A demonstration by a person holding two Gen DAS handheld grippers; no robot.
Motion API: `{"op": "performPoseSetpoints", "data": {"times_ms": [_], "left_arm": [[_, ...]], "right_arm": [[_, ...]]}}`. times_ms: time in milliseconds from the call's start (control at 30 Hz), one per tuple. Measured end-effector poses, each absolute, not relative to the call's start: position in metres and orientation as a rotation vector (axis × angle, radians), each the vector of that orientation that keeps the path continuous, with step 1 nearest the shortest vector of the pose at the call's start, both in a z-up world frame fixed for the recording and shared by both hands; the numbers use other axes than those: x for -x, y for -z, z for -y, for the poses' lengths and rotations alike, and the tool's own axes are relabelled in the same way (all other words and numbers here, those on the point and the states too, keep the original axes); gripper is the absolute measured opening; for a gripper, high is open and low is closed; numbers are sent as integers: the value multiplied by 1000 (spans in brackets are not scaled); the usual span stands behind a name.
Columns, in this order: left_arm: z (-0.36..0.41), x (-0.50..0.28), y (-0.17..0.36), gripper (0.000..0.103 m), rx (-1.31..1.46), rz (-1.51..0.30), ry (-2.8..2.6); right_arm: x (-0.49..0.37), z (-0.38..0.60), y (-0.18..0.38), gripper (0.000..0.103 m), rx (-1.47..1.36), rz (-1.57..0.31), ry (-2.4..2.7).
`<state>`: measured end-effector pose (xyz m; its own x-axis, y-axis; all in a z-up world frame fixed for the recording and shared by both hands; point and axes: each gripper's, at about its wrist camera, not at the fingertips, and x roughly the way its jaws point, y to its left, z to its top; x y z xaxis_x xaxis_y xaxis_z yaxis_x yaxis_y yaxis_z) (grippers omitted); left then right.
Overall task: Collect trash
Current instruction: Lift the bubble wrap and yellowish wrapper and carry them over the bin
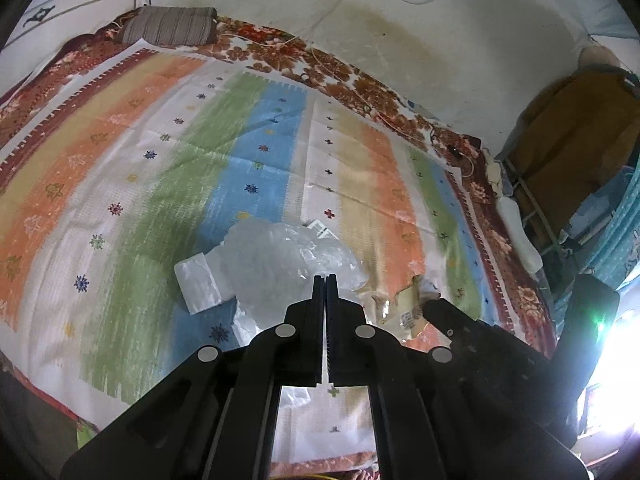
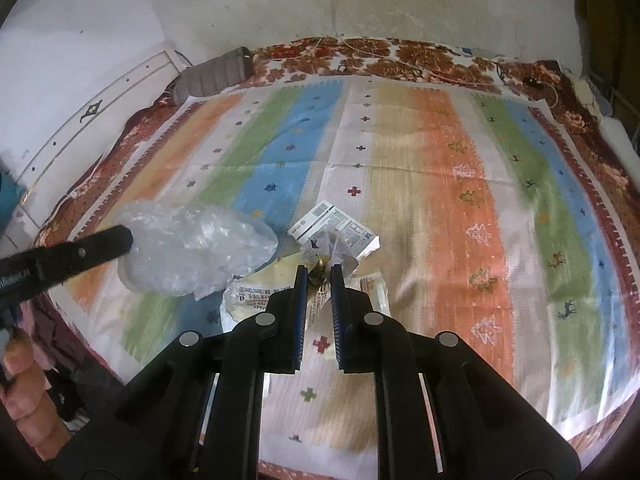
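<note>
Striped multicoloured bedspread (image 2: 440, 168) is lying under both grippers: left gripper (image 1: 325, 280) is pinching the crinkled clear plastic bag (image 2: 192, 248) at nine o'clock, right gripper (image 2: 319, 276) is clenching a crumpled printed paper wrapper (image 2: 332, 246) (thin hold, it may be slipping free and missing the bag's mouth).

The clear plastic bag (image 1: 280, 264) hides part of the printed wrapper (image 1: 322, 229); the wrapper's small words are too tiny to read

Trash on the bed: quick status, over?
Left gripper shut on clear plastic bag. Right gripper shut on crumpled wrapper. Printed packets on the bedspread. Nothing blocking.
</note>
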<state>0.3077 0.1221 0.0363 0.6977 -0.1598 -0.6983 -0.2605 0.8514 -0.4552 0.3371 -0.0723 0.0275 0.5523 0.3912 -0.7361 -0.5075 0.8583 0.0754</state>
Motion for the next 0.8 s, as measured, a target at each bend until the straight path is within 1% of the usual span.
{"op": "performPoseSetpoints", "data": {"times_ms": [100, 233, 600, 800], "left_arm": [[-115, -302, -44, 0, 528, -814, -58], [-111, -286, -62, 0, 514, -770, -29], [-79, -227, -79, 0, 461, -727, 54], [-65, -196, -79, 0, 418, -727, 73]], "right_arm": [[-326, 78, -30, 10, 167, -819, -528], [-314, 92, -41, 10, 131, -809, -533], [-252, 123, -67, 10, 104, -731, -546], [-222, 138, -70, 10, 94, -733, -559]]}}
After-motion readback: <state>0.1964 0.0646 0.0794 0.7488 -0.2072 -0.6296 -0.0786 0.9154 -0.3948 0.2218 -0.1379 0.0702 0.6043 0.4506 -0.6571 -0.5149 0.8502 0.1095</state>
